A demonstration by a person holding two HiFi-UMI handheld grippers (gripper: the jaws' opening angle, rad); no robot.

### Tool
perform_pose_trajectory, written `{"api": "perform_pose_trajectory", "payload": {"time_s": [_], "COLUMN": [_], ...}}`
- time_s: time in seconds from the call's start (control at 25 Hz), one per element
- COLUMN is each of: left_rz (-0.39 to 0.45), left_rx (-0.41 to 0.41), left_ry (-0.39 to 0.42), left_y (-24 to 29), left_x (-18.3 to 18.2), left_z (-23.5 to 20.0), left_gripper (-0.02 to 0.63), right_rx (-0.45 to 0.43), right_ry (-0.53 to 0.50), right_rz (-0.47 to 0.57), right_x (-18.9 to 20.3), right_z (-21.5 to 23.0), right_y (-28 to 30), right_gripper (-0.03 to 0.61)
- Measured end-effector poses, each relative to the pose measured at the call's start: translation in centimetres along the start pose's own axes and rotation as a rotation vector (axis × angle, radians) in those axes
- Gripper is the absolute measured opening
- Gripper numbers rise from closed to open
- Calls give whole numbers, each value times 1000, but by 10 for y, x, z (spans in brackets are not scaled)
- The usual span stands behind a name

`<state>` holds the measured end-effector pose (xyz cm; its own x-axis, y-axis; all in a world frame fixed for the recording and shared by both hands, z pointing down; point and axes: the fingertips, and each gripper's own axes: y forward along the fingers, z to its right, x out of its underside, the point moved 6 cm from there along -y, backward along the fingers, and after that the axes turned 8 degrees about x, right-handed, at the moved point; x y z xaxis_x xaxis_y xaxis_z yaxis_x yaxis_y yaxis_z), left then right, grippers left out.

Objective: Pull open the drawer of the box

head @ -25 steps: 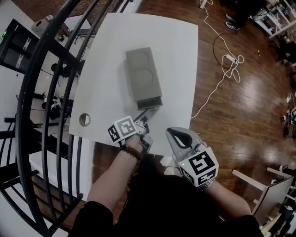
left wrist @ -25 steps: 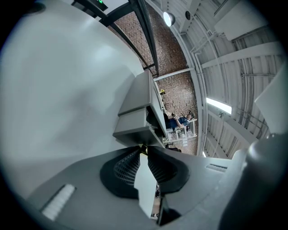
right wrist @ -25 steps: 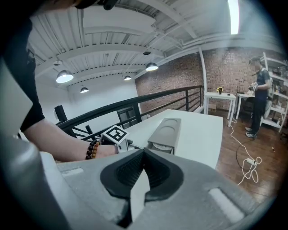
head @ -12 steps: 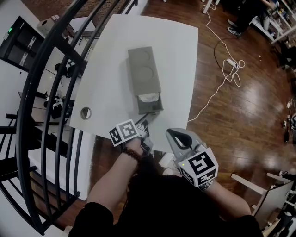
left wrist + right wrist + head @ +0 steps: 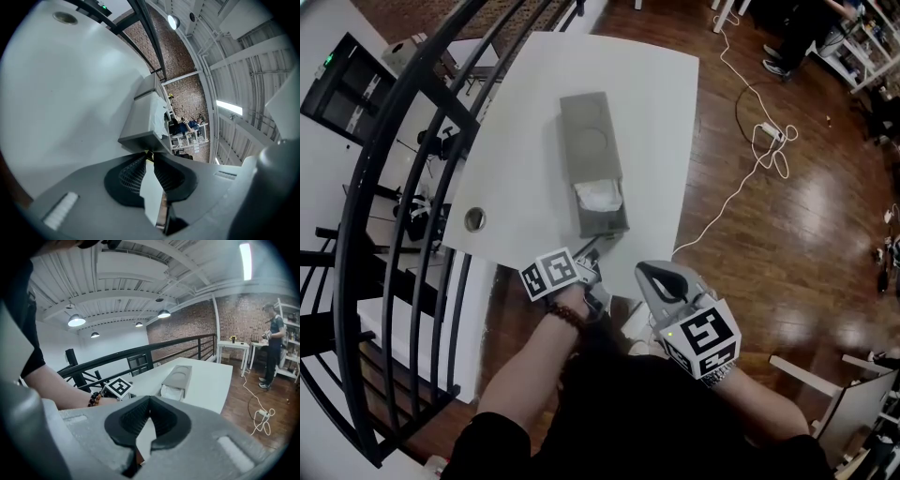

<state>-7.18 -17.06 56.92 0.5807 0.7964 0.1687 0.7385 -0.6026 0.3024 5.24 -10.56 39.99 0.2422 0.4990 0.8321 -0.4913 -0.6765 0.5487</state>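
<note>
Drawer (image 5: 606, 221): lay directly ahead of the left gripper (image 5: 149, 158) jaw tips, drawn further out of the box (image 5: 589, 136) than a second before, with white contents (image 5: 598, 195) newly exposed. Left jaws were pinched nearly together on its pull tab (image 5: 592, 247). Right gripper (image 5: 150, 400): tips together, empty, box well ahead. Opening judged well advanced.

The table (image 5: 516, 169) is smooth, matt white. On it the box (image 5: 592, 141) and its drawer (image 5: 609, 225) look matt grey, with crumpled white paper or cloth (image 5: 598, 195) inside. At three o'clock the wooden floor (image 5: 787, 225) shines glossy; at nine o'clock the railing (image 5: 342, 281) is black metal.
</note>
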Motion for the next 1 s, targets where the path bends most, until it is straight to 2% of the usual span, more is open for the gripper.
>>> {"api": "perform_pose_trajectory", "payload": {"time_s": [1.0], "left_rz": [10], "left_rx": [-12], "left_ry": [8], "left_y": [-27], "left_x": [47], "left_z": [-3], "left_gripper": [66], "right_rx": [-29], "right_ry": [-26], "right_rz": [28], "right_x": [23], "right_z": [-19], "right_y": [-34], "right_gripper": [-8]}}
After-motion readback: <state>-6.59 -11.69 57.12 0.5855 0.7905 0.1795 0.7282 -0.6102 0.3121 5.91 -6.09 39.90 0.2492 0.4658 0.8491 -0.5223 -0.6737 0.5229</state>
